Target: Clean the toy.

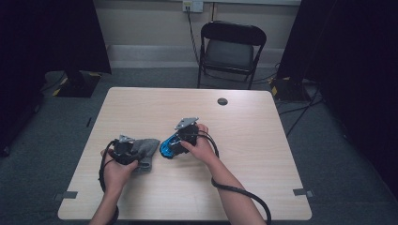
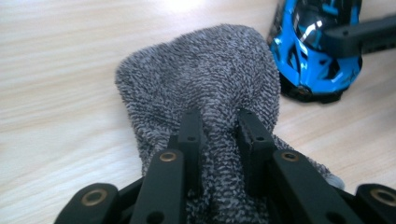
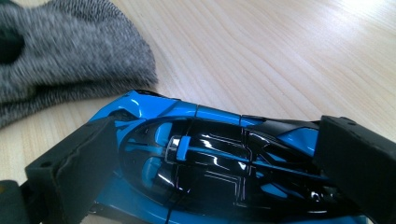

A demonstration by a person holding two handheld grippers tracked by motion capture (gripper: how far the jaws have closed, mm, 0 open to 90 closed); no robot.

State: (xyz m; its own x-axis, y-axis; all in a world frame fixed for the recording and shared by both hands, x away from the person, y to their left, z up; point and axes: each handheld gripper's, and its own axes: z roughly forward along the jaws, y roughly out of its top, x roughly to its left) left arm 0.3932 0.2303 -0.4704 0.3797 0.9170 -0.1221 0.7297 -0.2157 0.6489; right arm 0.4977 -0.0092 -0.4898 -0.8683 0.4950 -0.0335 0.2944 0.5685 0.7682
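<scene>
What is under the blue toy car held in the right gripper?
The blue toy car sits on the wooden table, clamped by the right gripper. The grey cloth lies beside it. The car's underside is hidden.

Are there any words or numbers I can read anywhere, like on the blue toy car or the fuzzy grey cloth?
None: no word, number or sign can be read anywhere.
Blue toy car: glossy blue and black panels, no lettering to see.
Grey cloth: plain terry, no label showing.
Wall socket: too small to tell if it bears any marks.
Table: bare wood grain.
</scene>
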